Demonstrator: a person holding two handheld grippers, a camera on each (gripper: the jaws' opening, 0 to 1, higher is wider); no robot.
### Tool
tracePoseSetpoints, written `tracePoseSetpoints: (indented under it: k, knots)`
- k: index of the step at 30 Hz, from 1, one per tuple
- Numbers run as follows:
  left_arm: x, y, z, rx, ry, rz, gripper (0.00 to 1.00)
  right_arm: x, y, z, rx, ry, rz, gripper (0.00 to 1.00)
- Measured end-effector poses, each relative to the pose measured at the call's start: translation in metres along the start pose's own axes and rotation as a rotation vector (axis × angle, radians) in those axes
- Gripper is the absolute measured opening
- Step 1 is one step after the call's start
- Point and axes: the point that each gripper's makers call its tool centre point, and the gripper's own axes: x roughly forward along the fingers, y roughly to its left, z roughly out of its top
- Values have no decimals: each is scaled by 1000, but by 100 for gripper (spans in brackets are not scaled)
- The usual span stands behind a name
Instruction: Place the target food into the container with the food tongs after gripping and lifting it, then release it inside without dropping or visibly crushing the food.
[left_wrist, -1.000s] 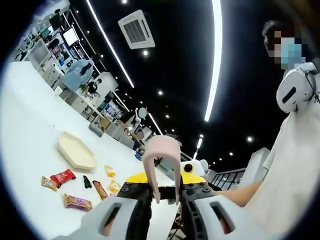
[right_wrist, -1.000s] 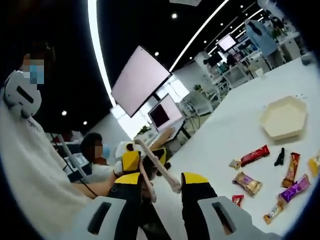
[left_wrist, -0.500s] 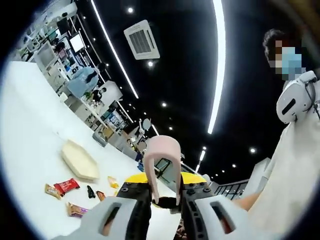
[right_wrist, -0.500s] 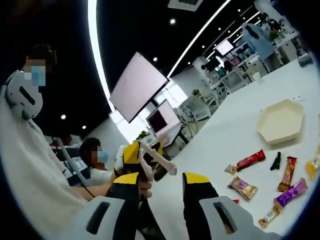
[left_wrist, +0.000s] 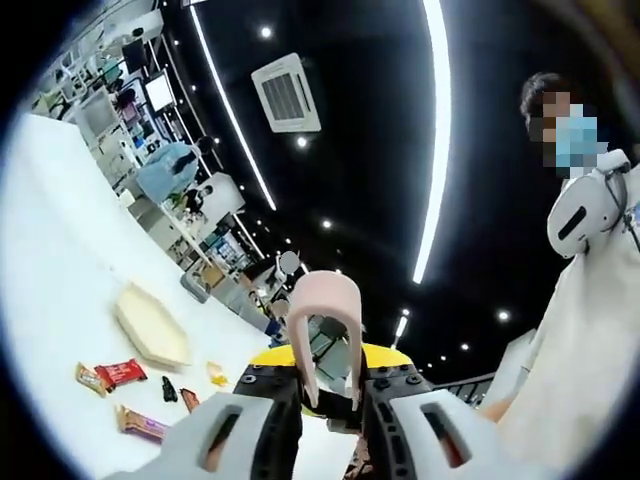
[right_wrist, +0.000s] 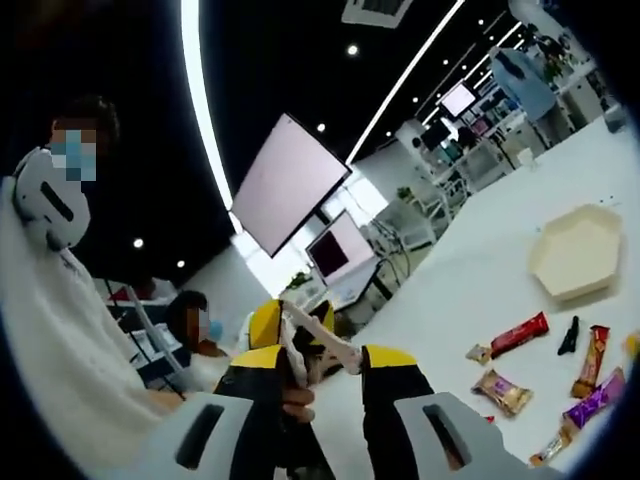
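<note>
Left gripper view: left claw (left_wrist: 330, 392) clamps pink tongs (left_wrist: 325, 300); right claw (right_wrist: 325, 362) spread, holding nothing.

A long white worktop (left_wrist: 50, 260) runs off toward a row of desks (left_wrist: 150, 190) with monitors (left_wrist: 158, 90) at the far end. Overhead the ceiling is black, crossed by bright light strips (left_wrist: 436, 130) and small spotlights, with a square air vent (left_wrist: 287, 93) set in it. A big pale screen (right_wrist: 290, 185) hangs at a tilt, with a smaller one (right_wrist: 340, 250) below it. A person in a white top (left_wrist: 590, 340) stands close by, and another person (right_wrist: 195, 325) sits further back.
</note>
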Motion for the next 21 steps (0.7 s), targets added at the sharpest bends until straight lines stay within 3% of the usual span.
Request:
tracePoseSetpoints:
  k: [7, 21]
  knots:
    - [1, -7, -8, -36, 36, -29, 17, -12, 7, -4, 59, 5, 20, 21]
    - [-3, -13, -11, -44, 31, -35, 23, -15, 29, -11, 49, 98, 107, 9]
